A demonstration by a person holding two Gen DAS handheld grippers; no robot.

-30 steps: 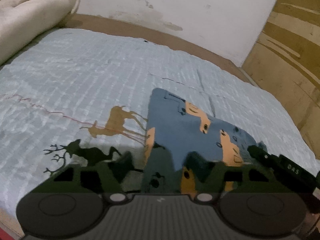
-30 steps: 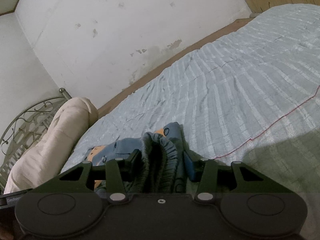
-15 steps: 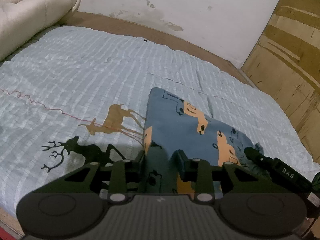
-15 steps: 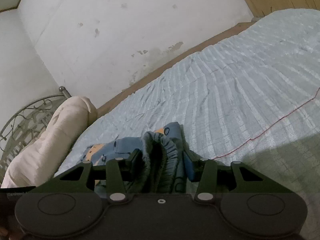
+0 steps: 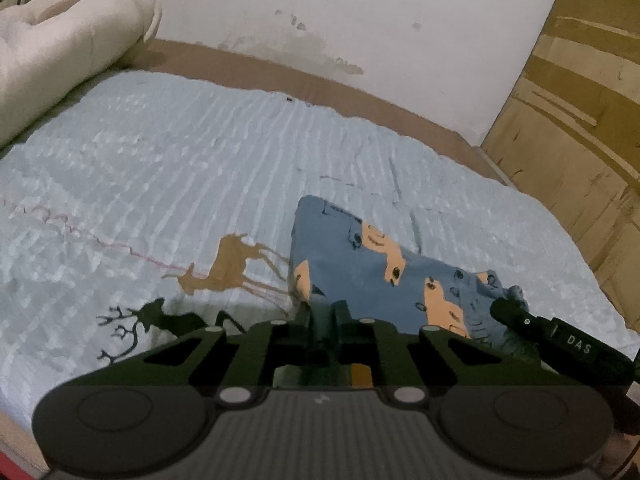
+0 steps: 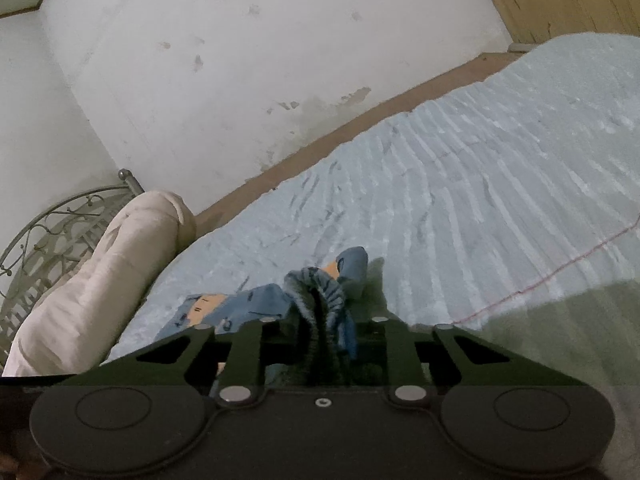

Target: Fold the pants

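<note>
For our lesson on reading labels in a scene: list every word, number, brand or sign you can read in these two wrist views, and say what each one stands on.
"DAS": white letters on the black body of the right gripper, seen at the right edge of the left wrist view.

The pants carry only orange and dark printed shapes, no readable text.

The right wrist view has no readable text.

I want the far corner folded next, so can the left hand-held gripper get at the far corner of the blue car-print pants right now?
Probably not yet: the left hand-held gripper is closing on the near edge of the blue car-print pants; nothing else blocks the way.
</note>
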